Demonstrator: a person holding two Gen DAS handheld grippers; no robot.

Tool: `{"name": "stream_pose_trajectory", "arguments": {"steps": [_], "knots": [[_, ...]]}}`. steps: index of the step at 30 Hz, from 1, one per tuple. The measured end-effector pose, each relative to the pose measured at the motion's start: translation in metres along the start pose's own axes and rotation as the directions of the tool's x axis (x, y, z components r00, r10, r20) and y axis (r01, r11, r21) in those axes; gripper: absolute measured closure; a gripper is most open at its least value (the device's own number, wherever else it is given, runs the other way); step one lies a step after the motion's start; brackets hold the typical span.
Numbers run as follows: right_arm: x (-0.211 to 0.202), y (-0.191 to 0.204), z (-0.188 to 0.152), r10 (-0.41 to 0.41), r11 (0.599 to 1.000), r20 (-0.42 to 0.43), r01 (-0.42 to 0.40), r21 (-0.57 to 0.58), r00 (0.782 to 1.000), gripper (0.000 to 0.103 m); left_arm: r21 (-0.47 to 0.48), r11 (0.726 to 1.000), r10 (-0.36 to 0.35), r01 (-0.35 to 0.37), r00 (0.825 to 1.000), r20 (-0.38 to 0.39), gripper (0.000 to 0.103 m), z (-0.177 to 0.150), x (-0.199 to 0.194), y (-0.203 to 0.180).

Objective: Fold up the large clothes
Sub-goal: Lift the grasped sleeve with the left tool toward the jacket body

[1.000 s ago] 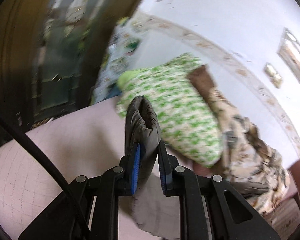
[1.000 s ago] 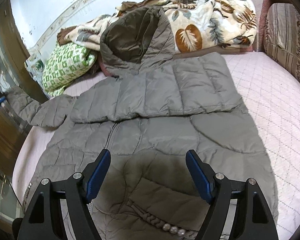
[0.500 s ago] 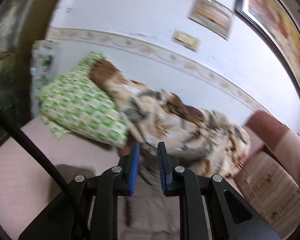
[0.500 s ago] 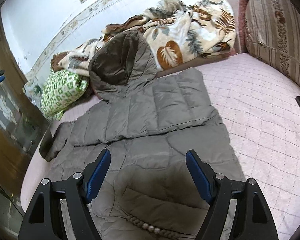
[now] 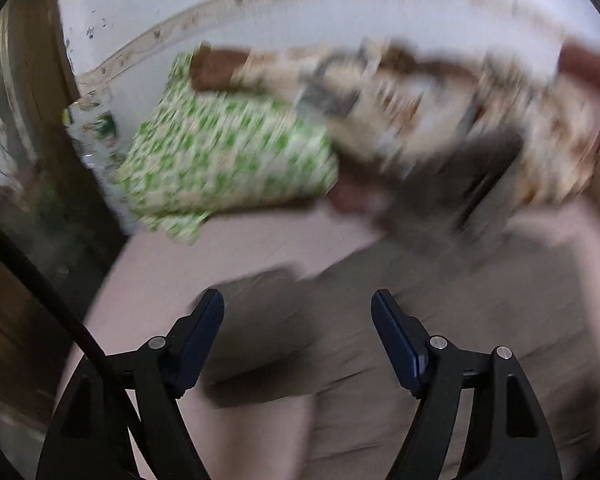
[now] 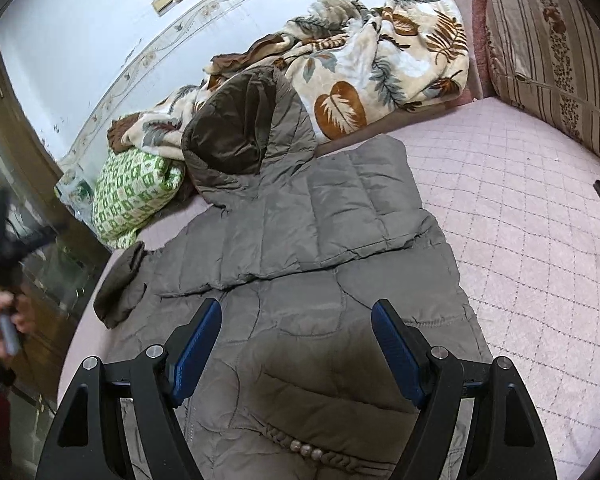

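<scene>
Lying flat across the pink quilted bed cover, the grey-brown quilted puffer coat fills the centre and lower middle of the right wrist view; one sleeve is folded across the chest, centre frame; the dark-lined hood props up against the leaf-print fleece blanket, upper centre; the other sleeve's dark cuff lies bunched at left-centre, at the bed edge. R gripper sits bottom centre w/ blue pads spread wide, nothing between them, coat just below; a braided cord w/ pale beads shows at the bottom edge. Green-and-white patterned pillow sits left of the hood, touching the blanket; striped sofa cushion upper right. Far left edge: a hand holding the L gripper, blurred.

L wrist view is heavily motion-blurred; L gripper at bottom centre, jaws opening, pads apart w/ nothing pressed between them; the coat spreads under and beyond them, lower centre to right; the pillow is centre-left, blanket upper right, white wall w/ patterned border across the top.
</scene>
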State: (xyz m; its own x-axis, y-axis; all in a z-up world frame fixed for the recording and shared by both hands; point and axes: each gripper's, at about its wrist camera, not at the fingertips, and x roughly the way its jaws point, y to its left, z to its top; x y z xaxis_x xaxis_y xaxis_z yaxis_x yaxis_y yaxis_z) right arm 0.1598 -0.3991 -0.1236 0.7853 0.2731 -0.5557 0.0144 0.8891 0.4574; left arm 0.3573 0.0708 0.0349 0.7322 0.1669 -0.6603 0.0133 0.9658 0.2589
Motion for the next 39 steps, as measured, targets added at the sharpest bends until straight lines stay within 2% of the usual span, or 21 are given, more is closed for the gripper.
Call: {"name": "stream_pose_trajectory", "arguments": {"steps": [2,4,9,14,21,24,27,28,29,30,31,32,36,39], "knots": [[0.002,0.001,-0.001,-0.003,1.000,-0.007,0.003,-0.004,1.000,0.022,0.038,0.999,0.039,-0.036,0.998,-0.056,0.028,-0.020,0.031,0.001],[0.007,0.000,-0.001,-0.007,1.000,-0.020,0.007,-0.003,1.000,0.022,0.071,0.996,0.055,-0.050,0.995,-0.081,0.028,-0.035,0.053,0.000],[0.020,0.003,-0.002,-0.012,1.000,-0.053,0.011,-0.010,0.999,0.022,0.162,0.982,0.112,-0.099,0.991,-0.076,0.028,-0.053,0.092,-0.012],[0.031,0.010,-0.002,-0.037,0.998,-0.070,0.034,-0.046,0.997,0.022,0.231,0.967,0.125,-0.106,0.990,-0.072,0.027,-0.053,0.122,-0.024],[0.039,0.004,-0.004,-0.031,0.999,-0.096,0.029,-0.022,0.995,0.022,0.265,0.960,0.110,-0.087,0.991,-0.071,0.027,-0.061,0.139,-0.032],[0.040,0.005,-0.005,-0.031,0.999,-0.104,0.029,-0.027,0.994,0.022,0.266,0.957,0.137,-0.119,0.989,-0.050,0.024,-0.061,0.142,-0.032],[0.044,0.008,-0.005,-0.032,0.999,-0.111,0.029,-0.034,0.993,0.022,0.241,0.958,0.172,-0.153,0.983,-0.063,0.025,-0.052,0.154,-0.029],[0.045,0.008,-0.005,-0.034,0.999,-0.113,0.030,-0.037,0.993,0.022,0.237,0.959,0.178,-0.158,0.982,-0.067,0.036,-0.050,0.156,-0.028],[0.046,0.009,-0.006,-0.035,0.999,-0.114,0.030,-0.038,0.993,0.022,0.233,0.958,0.187,-0.167,0.980,-0.065,0.064,-0.047,0.158,-0.029],[0.047,0.009,-0.006,-0.037,0.999,-0.116,0.032,-0.038,0.993,0.022,0.234,0.953,0.212,-0.193,0.975,-0.060,0.074,-0.045,0.158,-0.031],[0.048,0.009,-0.005,-0.041,0.999,-0.117,0.037,-0.038,0.992,0.022,0.231,0.951,0.224,-0.207,0.973,-0.051,0.077,-0.044,0.156,-0.031],[0.048,0.008,-0.005,-0.041,0.999,-0.117,0.037,-0.035,0.992,0.022,0.214,0.957,0.206,-0.195,0.978,-0.029,0.078,-0.042,0.149,-0.031],[0.046,0.005,-0.003,-0.032,0.999,-0.105,0.031,-0.014,0.994,0.022,0.142,0.983,0.116,-0.120,0.993,0.034,0.080,-0.027,0.111,-0.021],[0.043,0.006,-0.003,-0.024,1.000,-0.102,0.023,-0.014,0.994,0.022,0.076,0.994,0.074,-0.078,0.996,0.057,0.081,-0.010,0.083,-0.010]]}}
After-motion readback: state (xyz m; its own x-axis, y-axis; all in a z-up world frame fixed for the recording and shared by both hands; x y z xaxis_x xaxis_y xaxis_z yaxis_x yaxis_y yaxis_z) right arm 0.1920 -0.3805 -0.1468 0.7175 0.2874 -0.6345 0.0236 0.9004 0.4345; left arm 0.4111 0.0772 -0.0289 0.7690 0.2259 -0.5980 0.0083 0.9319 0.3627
